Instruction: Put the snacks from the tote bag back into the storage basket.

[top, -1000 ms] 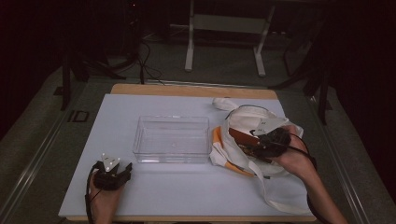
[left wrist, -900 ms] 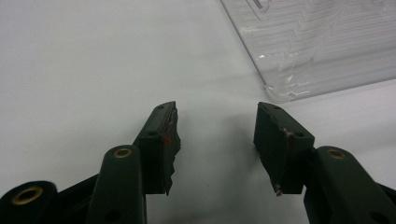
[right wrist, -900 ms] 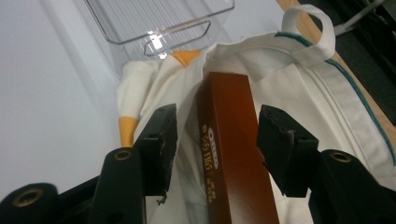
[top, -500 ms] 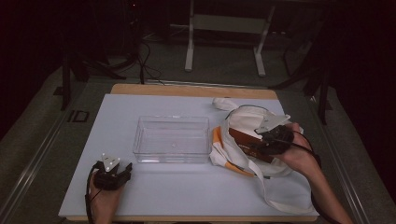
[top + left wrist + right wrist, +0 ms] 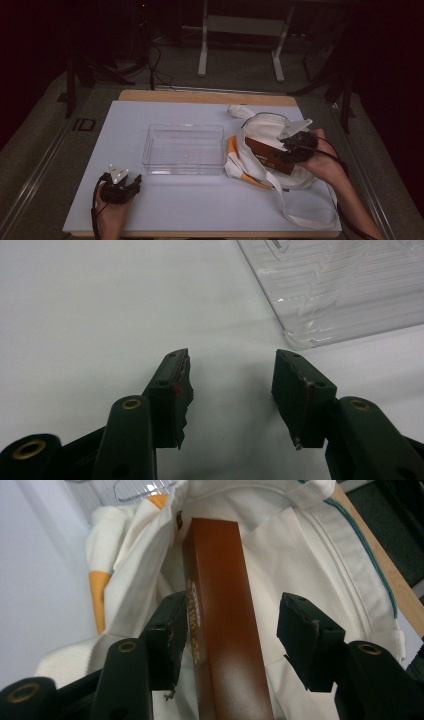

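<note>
The long brown cardboard box (image 5: 220, 625) lay in the mouth of the white cloth tote bag (image 5: 270, 131) at the right of the white counter (image 5: 165, 210), beside the clear plastic tray (image 5: 184, 149). The right tool (image 5: 232, 640) straddled it, jaws part-open and just widening: the left pad sat against the box's lettered side, the other stood clear. A good regrip would centre the box and close squarely on both long sides before lifting. The left tool (image 5: 230, 390) rested wide and empty near the tray.

A long brown box (image 5: 220, 615) lies flat atop the crumpled white cloth bag (image 5: 310, 545).
</note>
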### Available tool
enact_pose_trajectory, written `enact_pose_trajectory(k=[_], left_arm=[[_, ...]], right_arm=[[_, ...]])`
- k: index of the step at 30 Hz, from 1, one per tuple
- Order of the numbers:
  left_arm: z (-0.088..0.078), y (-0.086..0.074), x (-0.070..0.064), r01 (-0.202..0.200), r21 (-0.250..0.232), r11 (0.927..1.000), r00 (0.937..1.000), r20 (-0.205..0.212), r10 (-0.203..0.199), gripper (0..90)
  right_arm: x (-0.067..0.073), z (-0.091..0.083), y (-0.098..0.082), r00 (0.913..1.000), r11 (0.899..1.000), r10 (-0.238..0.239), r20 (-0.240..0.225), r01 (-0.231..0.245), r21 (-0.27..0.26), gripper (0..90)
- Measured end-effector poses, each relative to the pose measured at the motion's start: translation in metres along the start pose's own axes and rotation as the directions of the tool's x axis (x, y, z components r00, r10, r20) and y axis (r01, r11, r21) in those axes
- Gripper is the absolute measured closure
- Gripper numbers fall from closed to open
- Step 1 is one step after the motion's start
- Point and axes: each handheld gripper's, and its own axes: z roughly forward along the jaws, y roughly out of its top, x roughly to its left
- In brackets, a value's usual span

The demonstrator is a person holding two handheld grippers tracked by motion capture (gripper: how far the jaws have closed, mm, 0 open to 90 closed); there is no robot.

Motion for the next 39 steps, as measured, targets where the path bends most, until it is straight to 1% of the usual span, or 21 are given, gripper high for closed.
enact_pose_trajectory(k=[4, 10, 16, 23, 25, 28, 32, 39], left_arm=[[0.0, 0.0, 0.0, 0.0, 0.001, 1.0, 1.0, 0.0, 0.0, 49.7], [0.0, 0.0, 0.0, -0.002, 0.001, 1.0, 1.0, -0.002, 0.002, 49.7], [0.0, 0.0, 0.0, 0.0, 0.0, 1.0, 1.0, -0.002, 0.0, 49.7], [0.0, 0.0, 0.0, 0.0, 0.0, 1.0, 1.0, -0.001, 0.0, 49.7], [0.0, 0.0, 0.0, 0.0, -0.001, 1.0, 1.0, -0.001, 0.0, 49.8], [0.0, 0.0, -0.001, 0.0, 0.0, 1.0, 1.0, -0.001, 0.0, 49.7], [0.001, 0.0, -0.001, -0.006, 0.008, 0.9999, 1.0, 0.002, 0.006, 49.5], [0.001, 0.0, -0.001, -0.003, 0.003, 1.0, 1.0, -0.002, 0.003, 49.5]], right_arm=[[-0.003, 0.002, -0.002, 1.0, 1.0, -0.003, 0.004, 0.003, 0.02, 45.0], [-0.007, 0.007, -0.007, 0.9999, 0.999, 0.008, 0.011, -0.008, 0.038, 43.3], [-0.011, 0.01, -0.011, 0.9998, 0.998, 0.021, 0.005, -0.021, 0.064, 42.2], [-0.014, 0.015, -0.012, 0.9997, 0.995, 0.025, -0.001, -0.024, 0.098, 41.2], [-0.015, 0.016, -0.013, 0.9996, 0.994, 0.027, 0.006, -0.027, 0.107, 40.7], [-0.016, 0.017, -0.013, 0.9996, 0.993, 0.028, 0.005, -0.029, 0.111, 40.4], [-0.017, 0.019, -0.015, 0.9995, 0.992, 0.032, -0.001, -0.032, 0.123, 39.5], [-0.018, 0.022, -0.018, 0.9993, 0.988, 0.03, -0.023, -0.026, 0.153, 39.6]])
